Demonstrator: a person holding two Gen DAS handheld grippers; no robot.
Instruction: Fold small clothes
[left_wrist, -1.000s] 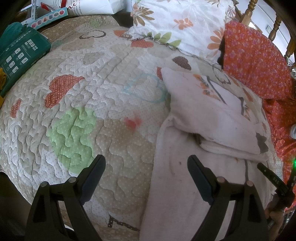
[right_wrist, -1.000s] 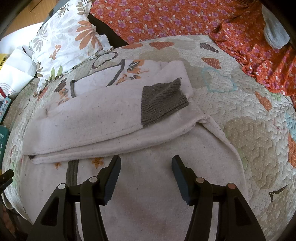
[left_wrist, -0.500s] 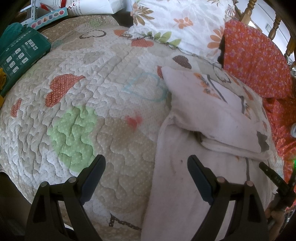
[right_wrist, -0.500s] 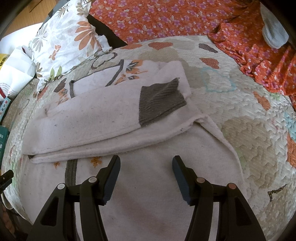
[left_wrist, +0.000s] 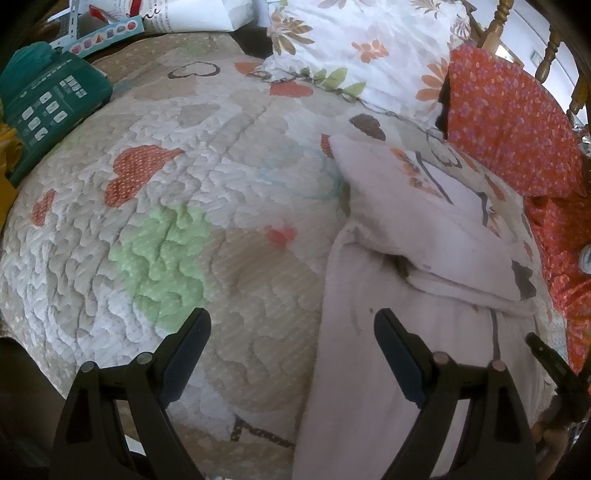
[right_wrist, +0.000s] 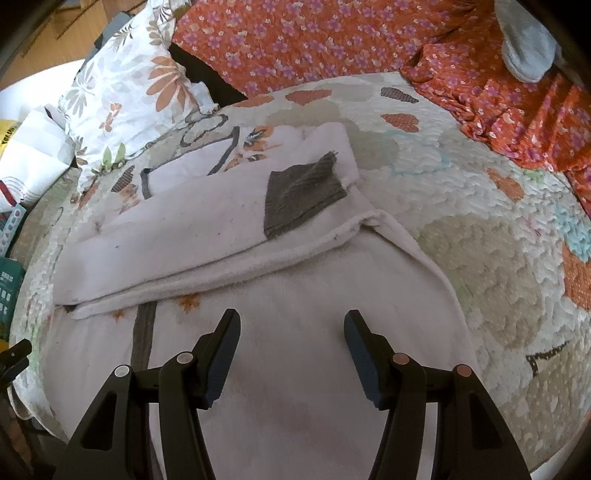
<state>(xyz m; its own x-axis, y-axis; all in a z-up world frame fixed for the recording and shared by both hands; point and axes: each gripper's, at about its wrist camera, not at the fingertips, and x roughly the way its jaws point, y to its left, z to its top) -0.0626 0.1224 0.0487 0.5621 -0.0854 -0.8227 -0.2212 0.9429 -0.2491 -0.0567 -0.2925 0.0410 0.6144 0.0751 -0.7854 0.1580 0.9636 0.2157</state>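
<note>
Open quilt (left_wrist: 192, 229) lies left of the garment (right_wrist: 295, 369) — pillow (left_wrist: 362, 55) and orange bedding (right_wrist: 332, 40) crowd beyond.

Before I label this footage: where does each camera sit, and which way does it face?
Left wrist: on the left gripper, facing across the quilt toward the floral pillow; both open fingers show, the white garment at right.
Right wrist: on the right gripper, over the garment, facing its folded sleeve with the grey cuff; open fingers show.
Shared: garment, quilt, pillow, orange fabric.
</note>
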